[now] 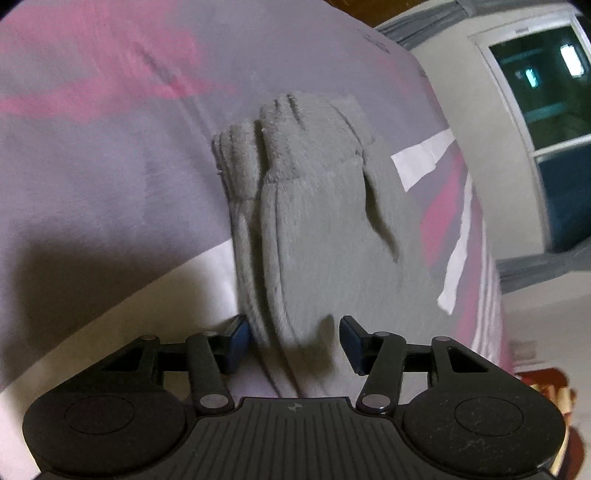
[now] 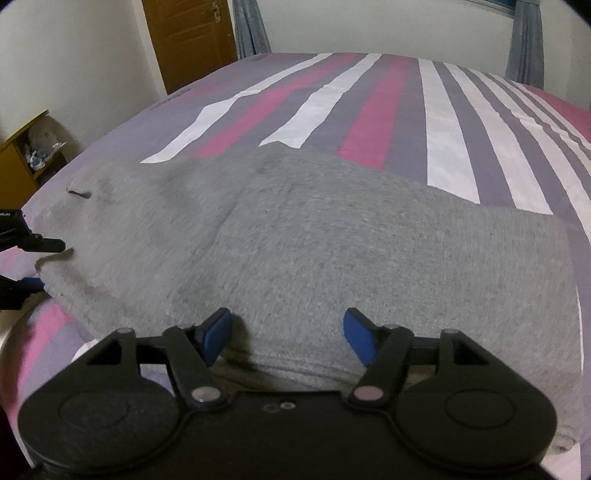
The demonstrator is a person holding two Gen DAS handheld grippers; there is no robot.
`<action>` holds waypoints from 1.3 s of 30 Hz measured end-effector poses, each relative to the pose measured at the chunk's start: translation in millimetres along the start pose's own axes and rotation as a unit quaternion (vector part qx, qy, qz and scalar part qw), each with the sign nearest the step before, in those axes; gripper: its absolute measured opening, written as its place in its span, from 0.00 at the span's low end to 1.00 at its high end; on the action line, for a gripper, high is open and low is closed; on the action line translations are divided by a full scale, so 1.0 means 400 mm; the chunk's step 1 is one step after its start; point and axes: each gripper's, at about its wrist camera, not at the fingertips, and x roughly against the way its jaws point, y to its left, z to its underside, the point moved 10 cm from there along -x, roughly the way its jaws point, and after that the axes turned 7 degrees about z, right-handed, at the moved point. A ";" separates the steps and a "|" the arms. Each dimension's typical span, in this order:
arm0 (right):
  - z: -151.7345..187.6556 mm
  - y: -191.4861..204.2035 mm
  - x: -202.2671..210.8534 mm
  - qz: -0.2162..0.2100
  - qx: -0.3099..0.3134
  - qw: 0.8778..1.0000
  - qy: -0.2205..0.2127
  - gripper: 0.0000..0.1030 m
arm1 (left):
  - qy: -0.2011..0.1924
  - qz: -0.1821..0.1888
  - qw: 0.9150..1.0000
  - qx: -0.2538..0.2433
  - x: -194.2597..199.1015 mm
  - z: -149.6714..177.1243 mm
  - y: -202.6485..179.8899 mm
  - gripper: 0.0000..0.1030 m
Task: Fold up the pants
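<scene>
Grey pants [image 2: 295,236] lie folded on a striped bed [image 2: 388,110]. In the left wrist view the pants [image 1: 325,229] show their ribbed cuffs at the far end and stacked layers near the gripper. My left gripper [image 1: 293,341] is open, its blue pads on either side of the layered edge of the pants. My right gripper [image 2: 286,338] is open, with the near folded edge of the pants between its pads. The left gripper's fingers [image 2: 44,243] also show at the left edge of the right wrist view, at the pants' end.
The bed sheet [image 1: 92,147] has purple, pink and white stripes. A brown door [image 2: 188,40] and grey curtains [image 2: 251,29] stand beyond the bed. A yellow shelf [image 2: 22,162] is at the left. A window [image 1: 546,92] is on the right.
</scene>
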 end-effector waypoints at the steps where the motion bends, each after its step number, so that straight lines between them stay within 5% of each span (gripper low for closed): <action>1: 0.000 0.000 0.000 0.000 0.000 1.000 0.000 0.66 | -0.001 0.007 1.000 0.005 -0.007 -0.004 0.002 0.52; 7: -0.002 -0.004 -0.005 -0.003 -0.008 1.000 -0.001 0.67 | -0.019 0.056 0.998 0.026 -0.038 -0.012 -0.009 0.51; 11: -0.001 -0.004 -0.004 -0.004 -0.007 1.000 -0.001 0.67 | -0.028 0.076 0.996 0.046 -0.069 -0.025 -0.001 0.28; 15: -0.003 -0.006 -0.004 -0.006 -0.006 1.000 -0.001 0.67 | -0.035 0.078 0.995 0.056 -0.097 -0.030 -0.004 0.19; 23: -0.022 0.004 0.009 0.005 0.011 1.000 -0.010 0.64 | -0.069 0.066 0.991 -0.090 -0.025 -0.023 -0.185 0.16; 26: -0.045 -0.002 0.022 0.011 0.010 0.999 -0.029 0.65 | -0.083 0.075 0.978 -0.175 0.015 0.000 -0.301 0.16; 30: -0.017 -0.008 -0.011 0.013 0.026 1.000 0.002 0.67 | -0.068 0.090 0.952 -0.284 0.013 0.067 -0.469 0.16; 39: -0.022 -0.165 0.102 0.007 -0.083 0.996 -0.038 0.70 | 0.029 0.096 0.876 -0.472 -0.101 0.415 -0.667 0.16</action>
